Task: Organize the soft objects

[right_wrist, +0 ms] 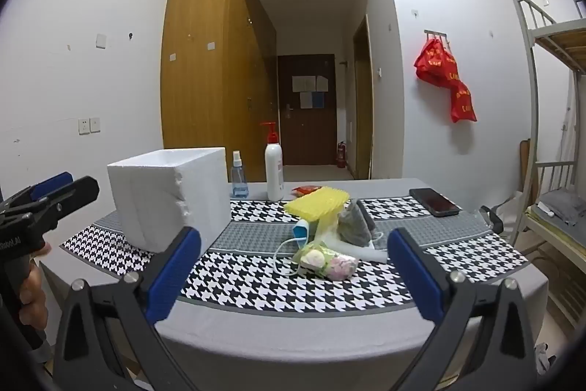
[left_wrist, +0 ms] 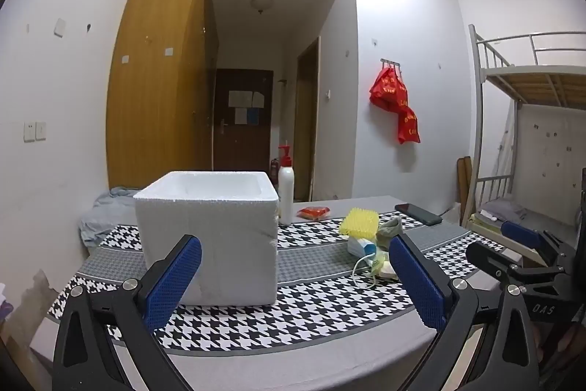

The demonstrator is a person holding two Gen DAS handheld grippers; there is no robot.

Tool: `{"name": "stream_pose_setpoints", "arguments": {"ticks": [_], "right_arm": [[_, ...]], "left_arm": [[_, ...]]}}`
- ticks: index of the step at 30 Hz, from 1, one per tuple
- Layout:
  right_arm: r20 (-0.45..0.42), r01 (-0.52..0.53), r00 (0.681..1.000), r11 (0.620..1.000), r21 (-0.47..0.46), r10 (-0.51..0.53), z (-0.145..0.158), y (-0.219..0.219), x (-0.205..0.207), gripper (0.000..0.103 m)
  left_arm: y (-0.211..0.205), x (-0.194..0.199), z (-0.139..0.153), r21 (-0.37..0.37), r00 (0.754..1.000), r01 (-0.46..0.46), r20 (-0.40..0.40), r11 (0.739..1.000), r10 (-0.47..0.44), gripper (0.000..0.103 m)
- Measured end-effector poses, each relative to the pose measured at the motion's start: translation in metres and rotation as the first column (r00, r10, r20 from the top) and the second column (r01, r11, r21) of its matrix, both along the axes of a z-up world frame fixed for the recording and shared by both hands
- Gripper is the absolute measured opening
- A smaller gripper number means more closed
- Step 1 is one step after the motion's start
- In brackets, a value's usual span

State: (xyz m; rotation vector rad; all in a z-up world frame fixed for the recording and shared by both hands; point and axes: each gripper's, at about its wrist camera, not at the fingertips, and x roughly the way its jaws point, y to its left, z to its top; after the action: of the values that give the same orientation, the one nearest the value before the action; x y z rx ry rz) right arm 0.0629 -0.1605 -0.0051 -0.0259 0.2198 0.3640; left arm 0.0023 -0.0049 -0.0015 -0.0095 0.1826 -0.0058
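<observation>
A white foam box (left_wrist: 208,229) with an open top stands on the left of the table; it also shows in the right wrist view (right_wrist: 172,196). A pile of soft things lies right of it: a yellow bristly pad (right_wrist: 318,204), a grey cloth (right_wrist: 353,222), a bag of pastel soft pieces (right_wrist: 329,261) and a white-blue item with a cord (right_wrist: 302,233). The pile shows in the left wrist view too (left_wrist: 360,226). My left gripper (left_wrist: 293,277) is open and empty in front of the box. My right gripper (right_wrist: 293,266) is open and empty in front of the pile.
The table (right_wrist: 293,328) has a houndstooth cloth. A white pump bottle (right_wrist: 274,171), a small blue spray bottle (right_wrist: 238,178), a red packet (left_wrist: 313,212) and a black phone (right_wrist: 434,202) stand or lie at the back. A bunk bed (right_wrist: 556,98) is at the right.
</observation>
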Motion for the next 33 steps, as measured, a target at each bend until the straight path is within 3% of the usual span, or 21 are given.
{"name": "stream_pose_setpoints", "arguments": {"ticks": [6,33], "right_arm": [[-0.002,0.005,1.0,1.0,0.003,-0.005,0.0,-0.001,0.001,0.103],[0.008,0.024,1.0,1.0,0.012,-0.025,0.004,-0.006,0.0,0.103]], "left_arm": [[0.011,0.001,0.001,-0.049,1.0,-0.005,-0.008,0.999,0.005,0.102],[0.008,0.0,0.001,-0.029,0.999,-0.032,0.009,0.999,0.033,0.102]]}}
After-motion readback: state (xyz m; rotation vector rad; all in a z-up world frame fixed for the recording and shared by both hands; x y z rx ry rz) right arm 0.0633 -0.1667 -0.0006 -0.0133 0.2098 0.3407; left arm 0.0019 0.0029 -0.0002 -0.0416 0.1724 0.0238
